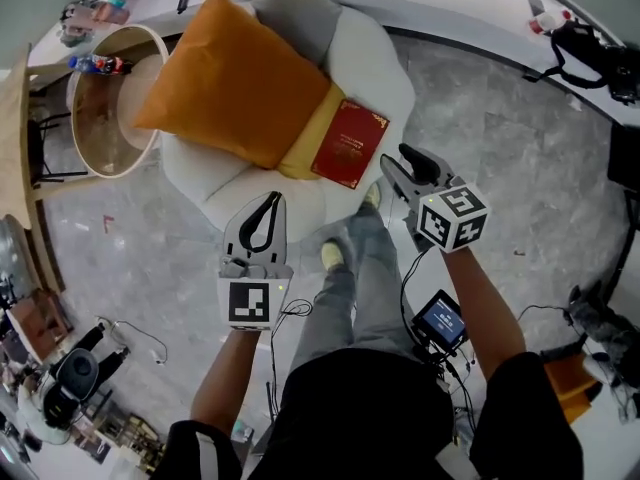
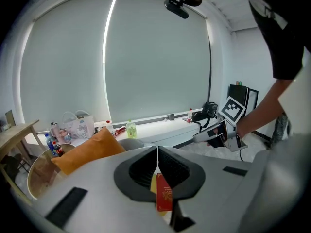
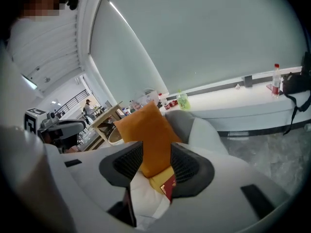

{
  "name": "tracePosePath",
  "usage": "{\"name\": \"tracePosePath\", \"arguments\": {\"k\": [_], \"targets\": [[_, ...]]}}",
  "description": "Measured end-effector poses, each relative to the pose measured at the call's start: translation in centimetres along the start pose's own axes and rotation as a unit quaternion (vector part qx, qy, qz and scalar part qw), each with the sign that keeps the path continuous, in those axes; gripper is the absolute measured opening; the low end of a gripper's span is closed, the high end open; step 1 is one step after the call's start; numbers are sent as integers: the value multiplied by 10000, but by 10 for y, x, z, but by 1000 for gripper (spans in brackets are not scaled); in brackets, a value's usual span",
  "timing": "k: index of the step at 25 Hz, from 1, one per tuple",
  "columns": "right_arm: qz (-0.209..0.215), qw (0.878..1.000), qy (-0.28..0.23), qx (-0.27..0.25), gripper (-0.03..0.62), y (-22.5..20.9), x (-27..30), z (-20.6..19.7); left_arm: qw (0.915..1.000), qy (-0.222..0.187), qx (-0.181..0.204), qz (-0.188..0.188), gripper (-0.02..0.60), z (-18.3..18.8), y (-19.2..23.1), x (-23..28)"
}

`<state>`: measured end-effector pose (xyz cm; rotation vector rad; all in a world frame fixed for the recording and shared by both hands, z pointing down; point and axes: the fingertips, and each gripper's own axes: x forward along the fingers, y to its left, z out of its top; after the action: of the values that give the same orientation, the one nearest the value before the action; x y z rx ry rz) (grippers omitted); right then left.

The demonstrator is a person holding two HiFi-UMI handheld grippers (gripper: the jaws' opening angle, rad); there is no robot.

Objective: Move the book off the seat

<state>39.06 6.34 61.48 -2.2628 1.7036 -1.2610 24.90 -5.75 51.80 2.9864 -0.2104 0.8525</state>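
Observation:
A red book [image 1: 350,144] with gold print lies on the front of a white armchair seat [image 1: 225,183], partly on a yellow cushion [image 1: 314,134]. A big orange cushion [image 1: 228,78] leans behind it. My right gripper [image 1: 396,160] hovers just right of the book's near corner, open, with nothing between its jaws. In the right gripper view the book [image 3: 168,184] and the orange cushion [image 3: 150,135] show through the gap of the right gripper [image 3: 156,161]. My left gripper [image 1: 270,203] is over the seat's front edge, shut and empty. In the left gripper view, the left gripper's [image 2: 157,154] jaws meet above the book [image 2: 164,195].
A round wooden side table [image 1: 105,108] with small bottles stands left of the chair. A white ledge [image 1: 470,18] curves behind, carrying bottles and a black bag [image 1: 590,53]. The person's feet [image 1: 335,256] stand at the seat front. Cables and gear lie on the grey floor [image 1: 520,148].

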Motion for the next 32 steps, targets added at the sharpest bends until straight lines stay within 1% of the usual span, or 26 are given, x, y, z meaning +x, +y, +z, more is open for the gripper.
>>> {"name": "tracePosePath", "arguments": {"k": [2, 5, 7, 10, 13, 15, 16, 19, 21, 23, 27, 28, 31, 32], "targets": [[35, 9998, 143, 100, 189, -10, 14, -14, 10000, -4, 52, -50, 14, -8, 0, 12], [69, 9993, 318, 175, 192, -25, 33, -33, 9999, 12, -55, -106, 14, -22, -3, 31], [108, 9987, 419, 256, 195, -34, 47, -50, 9999, 49, -33, -159, 14, -34, -5, 43], [213, 9964, 637, 514, 201, -49, 66, -80, 9995, 85, 114, -277, 14, -49, -13, 61], [282, 9928, 858, 790, 222, -67, 87, -110, 9993, 197, 17, -322, 15, -66, -15, 80], [250, 9907, 987, 905, 227, -82, 101, -131, 9991, 273, -6, -322, 14, -78, -14, 92], [224, 9894, 1058, 966, 229, -91, 108, -142, 9990, 305, 44, -331, 14, -84, -14, 98], [164, 9845, 1284, 1183, 241, -116, 128, -181, 9971, 464, 412, -446, 14, -105, -19, 113], [135, 9815, 1405, 1295, 244, -132, 140, -206, 9968, 572, 318, -451, 14, -123, -22, 122], [126, 9780, 1472, 1470, 247, -144, 152, -228, 9955, 711, 337, -523, 14, -144, -28, 130], [86, 9698, 1541, 1888, 258, -165, 172, -265, 9959, 811, -61, -407, 14, -180, -34, 149], [90, 9682, 1562, 1950, 261, -169, 177, -273, 9955, 850, -106, -404, 14, -188, -36, 154], [102, 9660, 1607, 2020, 264, -179, 191, -296, 9945, 897, -413, -334, 15, -207, -37, 167], [95, 9654, 1617, 2044, 267, -183, 196, -304, 9943, 908, -420, -356, 15, -214, -38, 170]]}}
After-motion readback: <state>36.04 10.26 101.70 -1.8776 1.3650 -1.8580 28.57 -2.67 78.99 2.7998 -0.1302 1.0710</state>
